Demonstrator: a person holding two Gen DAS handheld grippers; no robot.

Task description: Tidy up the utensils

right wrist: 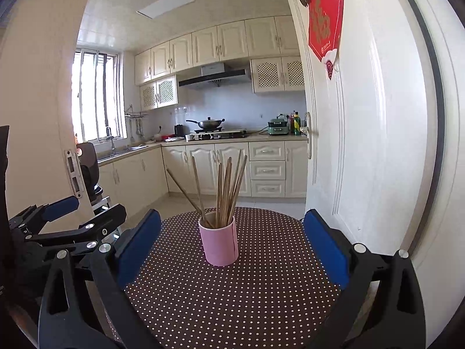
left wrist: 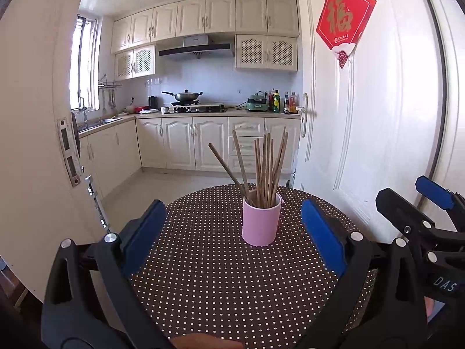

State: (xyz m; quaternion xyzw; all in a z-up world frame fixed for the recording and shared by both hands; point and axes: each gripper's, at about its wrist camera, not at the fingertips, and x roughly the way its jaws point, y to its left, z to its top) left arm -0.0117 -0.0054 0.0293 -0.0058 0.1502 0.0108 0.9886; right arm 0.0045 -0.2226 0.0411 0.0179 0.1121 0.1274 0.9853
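Closest to me, the left claw [left wrist: 234,226] hangs over the near edge of the worktop [left wrist: 221,285], its blue pads [left wrist: 144,232] spread wide with nothing between them. Just beside it, the right claw [right wrist: 232,241] is held the same way, wide and empty, pads [right wrist: 327,247] flanking the dotted cloth. Each claw shows at the edge of the other's view, side by side and apart. A bit of a hand [left wrist: 203,341] shows at the bottom of the left view.

Past the pads, near the middle of the round worktop, stands a pink cup [left wrist: 261,221], upright. A bundle of brown chopsticks [left wrist: 268,168] stands in it; most lean together, and two splay out to the left. Neither claw touches cup or sticks.

Beyond the worktop an open white door [left wrist: 377,131] stands at the right, with a red paper charm [left wrist: 344,19] on it. Farther back is a kitchen: cream cabinets [left wrist: 191,142], a wok [left wrist: 186,96] on the stove, bottles [left wrist: 279,101] on the far counter, a window [left wrist: 82,64] at the left.
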